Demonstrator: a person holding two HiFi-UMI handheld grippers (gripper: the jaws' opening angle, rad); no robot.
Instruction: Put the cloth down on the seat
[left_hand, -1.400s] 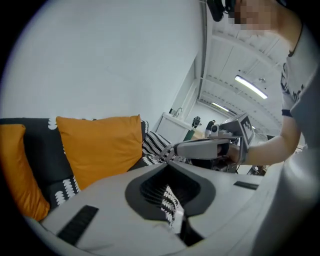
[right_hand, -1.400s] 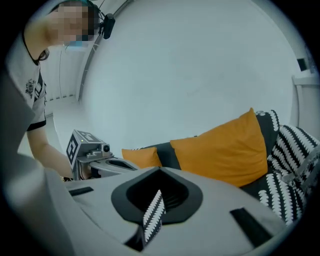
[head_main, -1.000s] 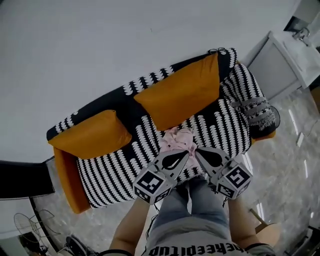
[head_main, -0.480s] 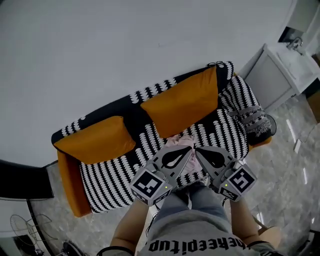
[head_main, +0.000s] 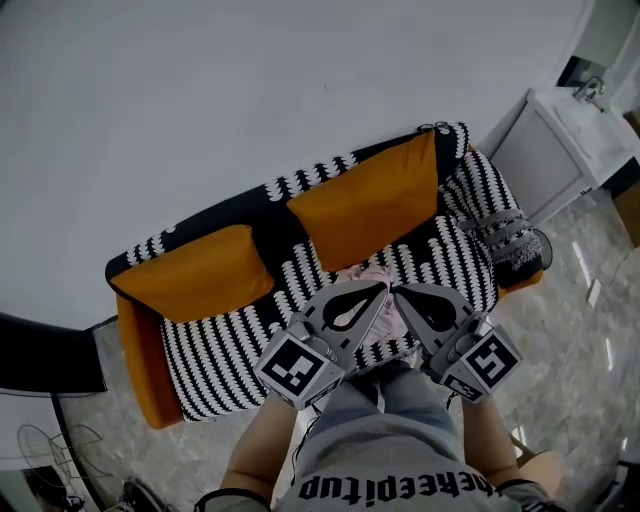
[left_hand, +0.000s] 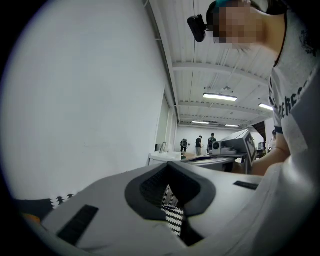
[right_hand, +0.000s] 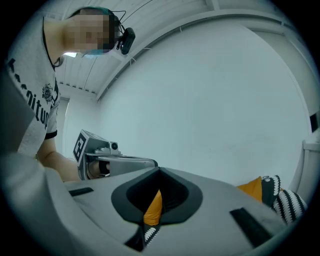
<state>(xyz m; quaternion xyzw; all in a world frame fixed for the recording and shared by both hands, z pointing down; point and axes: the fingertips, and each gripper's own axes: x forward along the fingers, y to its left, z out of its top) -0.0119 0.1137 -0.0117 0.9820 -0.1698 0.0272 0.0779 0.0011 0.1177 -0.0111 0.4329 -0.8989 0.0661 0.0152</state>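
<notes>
Lying on the seat (head_main: 230, 345), the cloth (head_main: 366, 274) shows between left gripper (head_main: 384, 288) and right gripper (head_main: 399, 291), their fingers closed, empty.

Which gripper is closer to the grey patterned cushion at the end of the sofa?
Right. In the head view the right gripper is down-left of the grey cushion; the left gripper lies farther left, beyond it.

Orange cushions (head_main: 365, 200); white cabinet (head_main: 555, 140)

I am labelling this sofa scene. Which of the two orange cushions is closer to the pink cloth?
The orange fabric cushion at picture right: the crumpled pink cloth lies just in front of it. The other orange cushion sits further left.
</notes>
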